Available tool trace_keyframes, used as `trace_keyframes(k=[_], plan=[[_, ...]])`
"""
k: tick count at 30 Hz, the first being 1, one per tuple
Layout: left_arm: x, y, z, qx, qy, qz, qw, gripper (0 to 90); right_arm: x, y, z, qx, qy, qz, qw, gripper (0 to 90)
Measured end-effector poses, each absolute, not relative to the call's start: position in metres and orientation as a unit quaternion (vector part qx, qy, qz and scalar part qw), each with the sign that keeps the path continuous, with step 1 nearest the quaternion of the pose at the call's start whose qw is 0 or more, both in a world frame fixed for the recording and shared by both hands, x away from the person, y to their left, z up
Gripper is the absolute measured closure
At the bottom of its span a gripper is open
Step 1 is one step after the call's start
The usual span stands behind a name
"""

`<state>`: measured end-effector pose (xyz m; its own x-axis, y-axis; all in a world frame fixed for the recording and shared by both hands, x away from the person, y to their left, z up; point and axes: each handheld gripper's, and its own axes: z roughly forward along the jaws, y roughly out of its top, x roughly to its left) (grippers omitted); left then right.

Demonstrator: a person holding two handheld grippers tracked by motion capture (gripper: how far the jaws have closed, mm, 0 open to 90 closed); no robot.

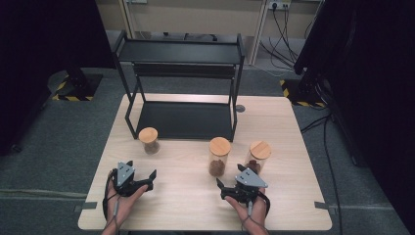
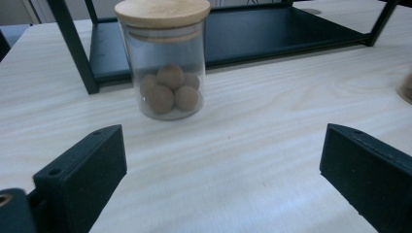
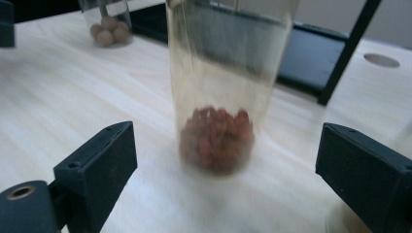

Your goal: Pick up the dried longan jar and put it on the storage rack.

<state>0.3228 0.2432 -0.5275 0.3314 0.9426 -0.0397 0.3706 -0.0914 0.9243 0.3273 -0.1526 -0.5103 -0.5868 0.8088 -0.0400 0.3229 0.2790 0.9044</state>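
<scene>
On the worktop (image 1: 195,196), placed relative to the black rack (image 1: 183,83):
Small jar (image 1: 149,140): wooden lid, round brown balls inside; just before the rack's left foot.
Tall jar (image 1: 219,156): reddish-brown pieces; before the rack's right foot.
Third jar (image 1: 259,155): right of the tall jar.
Left gripper (image 1: 152,179): jaws wide, empty, facing the small jar.
Right gripper (image 1: 228,181): jaws wide, empty, facing the tall jar.
</scene>
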Motion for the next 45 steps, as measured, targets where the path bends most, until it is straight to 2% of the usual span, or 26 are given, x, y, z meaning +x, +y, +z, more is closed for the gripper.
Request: trace_keyframes(k=[5, 9, 26, 45], plan=[[0.307, 0.250, -0.528, 0.654, 0.488, 0.300, 0.494, 3.8, 0.310, -0.174, -0.523, 0.385, 0.753, 0.476, 0.242, 7.4], [0.301, 0.248, -0.528, 0.655, 0.480, 0.292, 0.505, 3.6, 0.302, -0.185, -0.523, 0.392, 0.738, 0.490, 0.248, 6.8], [0.299, 0.242, -0.524, 0.647, 0.469, 0.302, 0.521, 2.8, 0.299, -0.188, -0.523, 0.385, 0.732, 0.502, 0.250, 6.5], [0.332, 0.242, -0.510, 0.643, 0.460, 0.325, 0.518, 2.7, 0.300, -0.186, -0.523, 0.382, 0.737, 0.498, 0.251, 6.2]])
